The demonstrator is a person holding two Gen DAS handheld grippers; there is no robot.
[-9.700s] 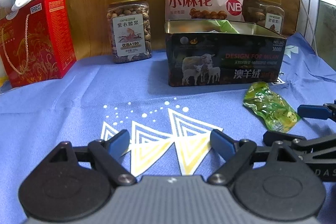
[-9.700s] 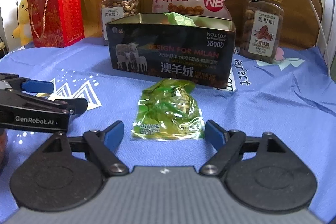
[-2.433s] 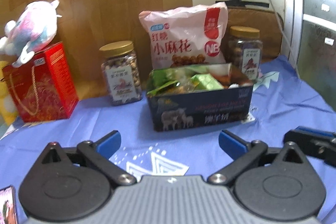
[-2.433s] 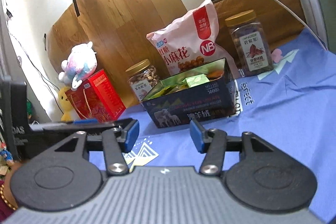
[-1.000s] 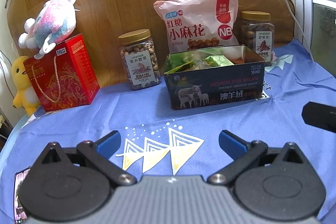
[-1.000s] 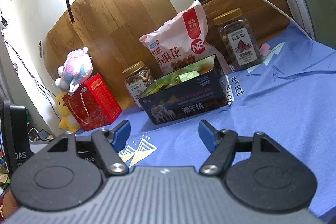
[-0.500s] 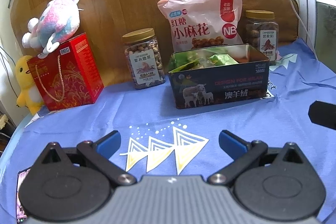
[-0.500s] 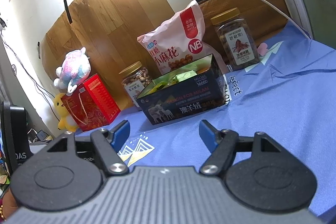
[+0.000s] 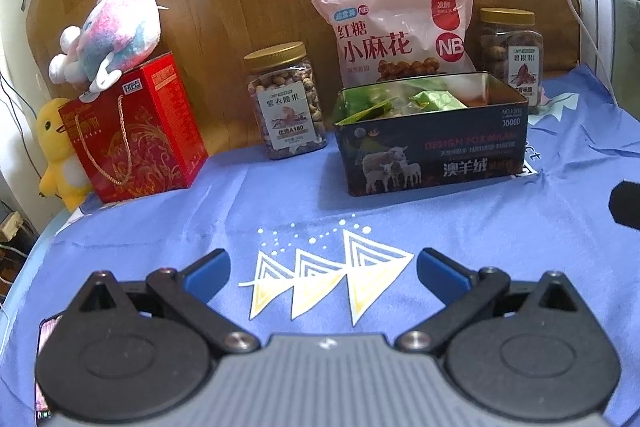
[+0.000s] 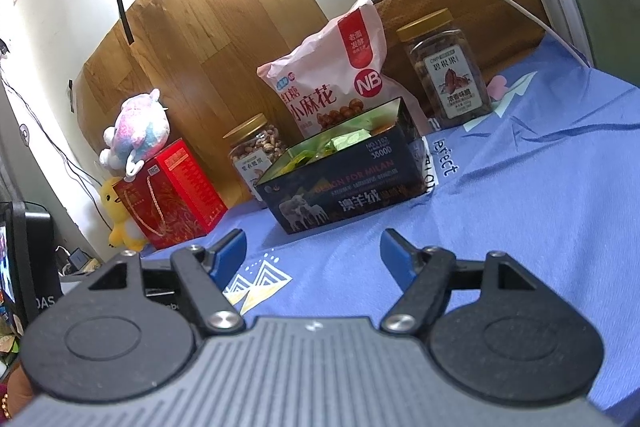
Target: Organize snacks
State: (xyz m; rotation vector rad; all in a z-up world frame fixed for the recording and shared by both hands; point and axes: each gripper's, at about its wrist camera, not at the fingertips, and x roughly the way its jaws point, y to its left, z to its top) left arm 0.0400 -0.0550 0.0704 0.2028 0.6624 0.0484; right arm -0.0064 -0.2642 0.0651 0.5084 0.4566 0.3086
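A dark open tin (image 9: 432,155) with sheep printed on its front stands on the blue cloth and holds several green snack packets (image 9: 434,99). It also shows in the right wrist view (image 10: 344,195), with packets (image 10: 348,141) inside. My left gripper (image 9: 322,273) is open and empty, low over the cloth, well in front of the tin. My right gripper (image 10: 312,253) is open and empty, raised and tilted, also short of the tin. A dark part of the right gripper (image 9: 626,203) shows at the left view's right edge.
Behind the tin stand a pink snack bag (image 9: 396,31), a nut jar (image 9: 286,99) to its left and another jar (image 9: 512,51) to its right. A red gift box (image 9: 132,131) with a plush toy (image 9: 112,31) on it stands far left, beside a yellow duck (image 9: 60,151).
The green packet that lay on the cloth in front of the tin is gone from there. Both grippers have pulled back from the tin. The right gripper has opened wider.
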